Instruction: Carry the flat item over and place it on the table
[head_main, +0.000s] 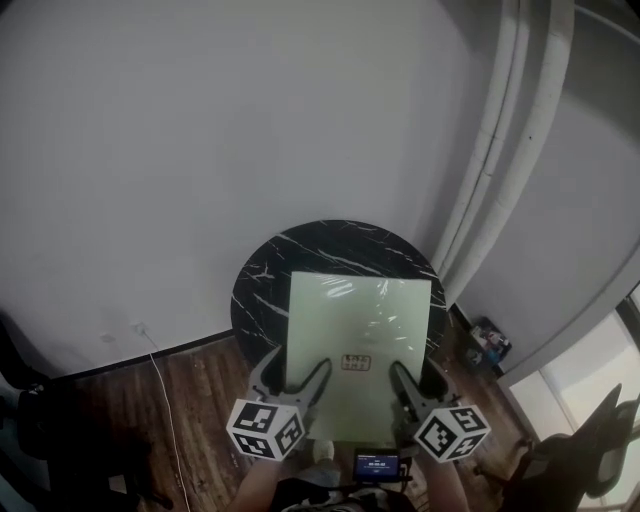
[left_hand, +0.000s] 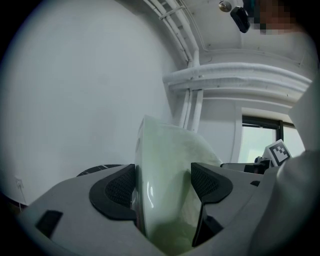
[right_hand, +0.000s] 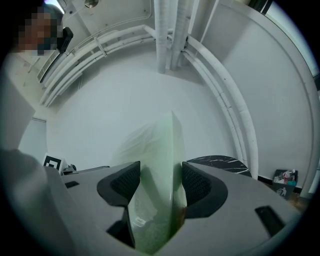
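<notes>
You had the pale green, flat square panel (head_main: 360, 325) clenched along its near edge by both claws. The left gripper (head_main: 297, 375) was closed on the near-left part and the right gripper (head_main: 416, 385) on the near-right. Each gripper view showed the sheet edge-on between the ribbed black pads.

The carry looked nearly over. The panel lay out over the round black marble-veined table (head_main: 262, 275), with its near edge overhanging toward you. Whether the far part already rested on the top could not be told.

The next move likely called for lowering it level and well onto the top, then opening both claws together so it would not tip off.

A small pale label (head_main: 355, 362) sat near the held edge, its marks too small to read.
</notes>
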